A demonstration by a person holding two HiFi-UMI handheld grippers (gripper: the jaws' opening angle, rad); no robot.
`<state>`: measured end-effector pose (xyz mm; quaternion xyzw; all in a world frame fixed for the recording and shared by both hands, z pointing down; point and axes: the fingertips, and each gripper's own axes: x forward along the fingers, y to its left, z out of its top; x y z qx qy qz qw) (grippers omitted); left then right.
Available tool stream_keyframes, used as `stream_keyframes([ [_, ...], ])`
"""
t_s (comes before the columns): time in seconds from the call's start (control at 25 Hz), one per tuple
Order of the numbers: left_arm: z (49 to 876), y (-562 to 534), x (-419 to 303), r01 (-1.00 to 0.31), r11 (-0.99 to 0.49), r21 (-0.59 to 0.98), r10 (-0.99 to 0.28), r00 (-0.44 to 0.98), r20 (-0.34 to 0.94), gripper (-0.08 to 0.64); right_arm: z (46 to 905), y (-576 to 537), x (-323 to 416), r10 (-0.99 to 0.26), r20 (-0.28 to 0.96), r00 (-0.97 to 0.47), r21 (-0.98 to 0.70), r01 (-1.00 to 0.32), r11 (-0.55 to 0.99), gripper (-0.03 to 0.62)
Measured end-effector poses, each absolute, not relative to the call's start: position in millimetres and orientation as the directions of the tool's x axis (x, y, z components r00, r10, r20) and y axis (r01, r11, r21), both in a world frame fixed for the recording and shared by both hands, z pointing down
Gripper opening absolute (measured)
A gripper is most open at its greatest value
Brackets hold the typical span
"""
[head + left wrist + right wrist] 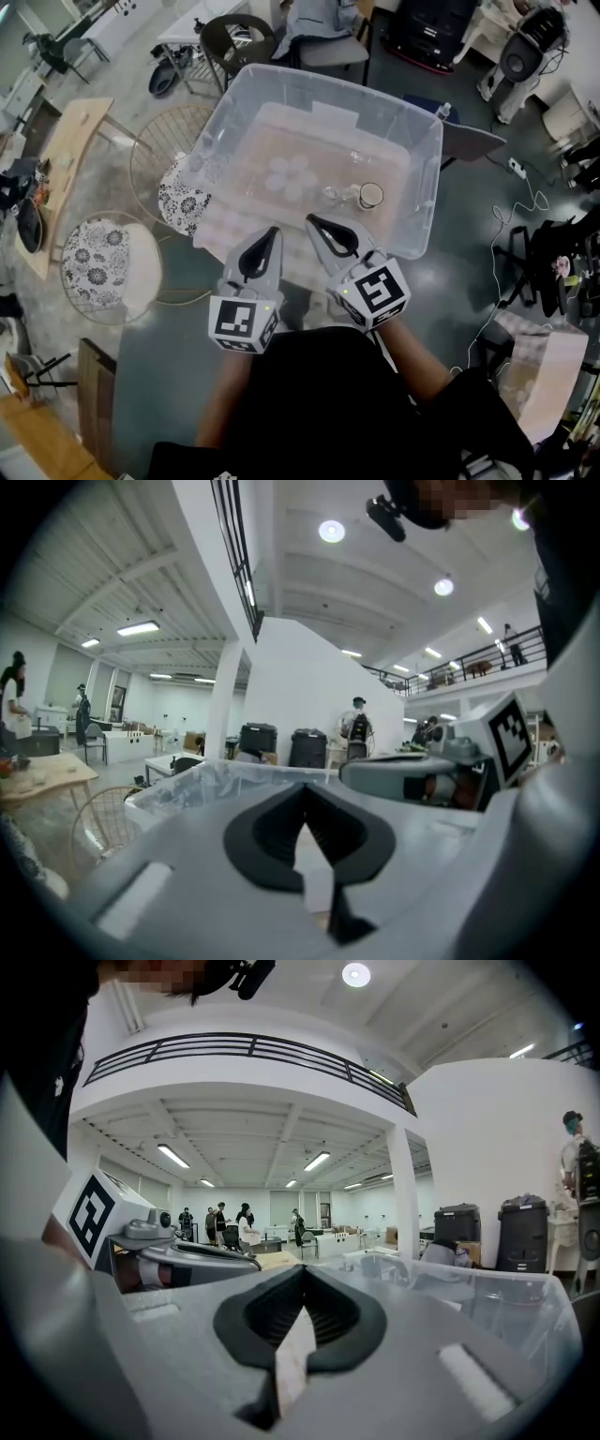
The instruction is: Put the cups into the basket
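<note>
Overhead, the head view shows the clear basket point(424, 187) with the cups point(370, 195) lying inside toward its right half, and the left gripper point(272, 232) and right gripper point(312, 221) side by side just before its near wall. Next, the left gripper view shows its 2 jaws clenched together on nothing. Lastly, the right gripper view shows the same: jaws closed tip to tip and empty, the basket beyond them.

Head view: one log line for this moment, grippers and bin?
left gripper: shut, empty | right gripper: shut, empty | both: tips by near edge of clear bin | cup: inside bin
</note>
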<state>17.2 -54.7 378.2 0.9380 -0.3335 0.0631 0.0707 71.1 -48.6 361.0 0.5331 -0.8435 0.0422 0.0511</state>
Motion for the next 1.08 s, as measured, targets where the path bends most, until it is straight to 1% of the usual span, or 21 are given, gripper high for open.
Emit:
stream_keyframes([
  [0.2,370.2,-44.6,-2.4,-0.614,-0.789,0.017,-0.605,0.782,0.151,0.006,355.9,-40.4,50.5,-0.906,0.132,-0.402,-0.016,-0.915,0.404,0.002],
  [0.84,352.9,-17.0,-80.4,-0.594,-0.803,0.051,-0.589,0.803,0.092,0.006,340.5,-5.0,-10.6,-0.934,0.121,-0.336,0.027,-0.94,0.341,0.002],
  [1.08,351.6,-3.7,-103.9,-0.598,-0.8,0.056,-0.593,0.801,0.084,0.006,336.1,13.5,-34.4,-0.935,0.123,-0.334,0.04,-0.939,0.34,0.002],
])
